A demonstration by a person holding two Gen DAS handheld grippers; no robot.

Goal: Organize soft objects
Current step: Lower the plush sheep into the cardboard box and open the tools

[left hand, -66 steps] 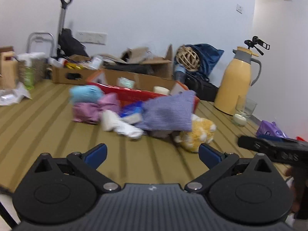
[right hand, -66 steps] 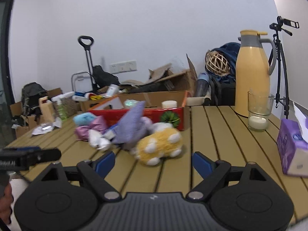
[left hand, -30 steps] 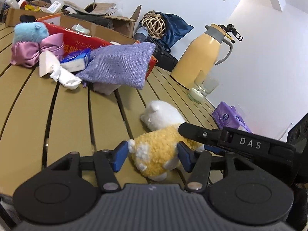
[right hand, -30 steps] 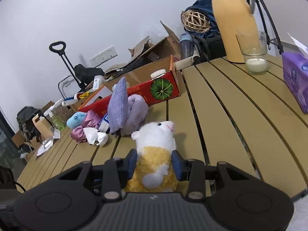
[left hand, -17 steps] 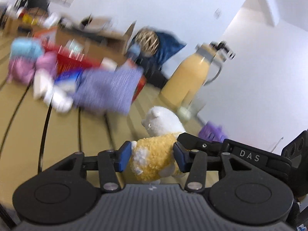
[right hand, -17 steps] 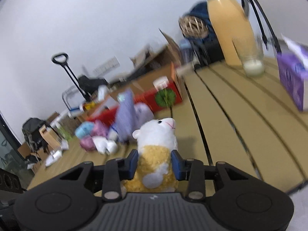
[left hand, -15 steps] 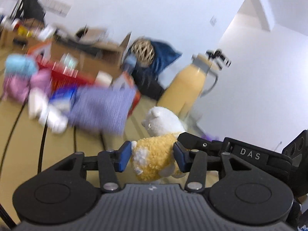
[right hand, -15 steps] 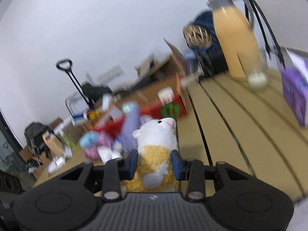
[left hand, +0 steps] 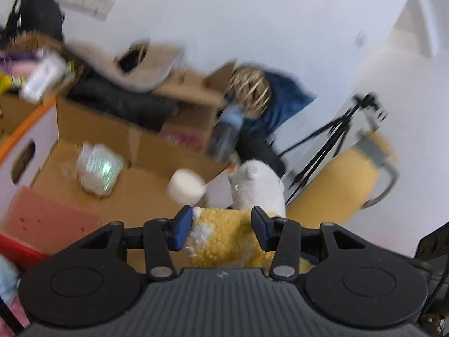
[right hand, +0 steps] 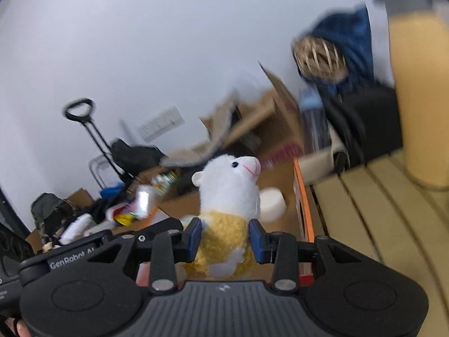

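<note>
Both grippers are clamped on one plush lamb: the right gripper is pressed against the sides of its yellow woolly body, and the left gripper, whose jaws are closing, is pinched on the same yellow body from another side. The toy is held upright in the air, white head on top, above an open cardboard box with a red outer wall, in which a white roll and a clear wrapped packet are seen. A slatted wooden bench is shown to the right, with a yellow thermos jug standing on it; the background is blurred
</note>
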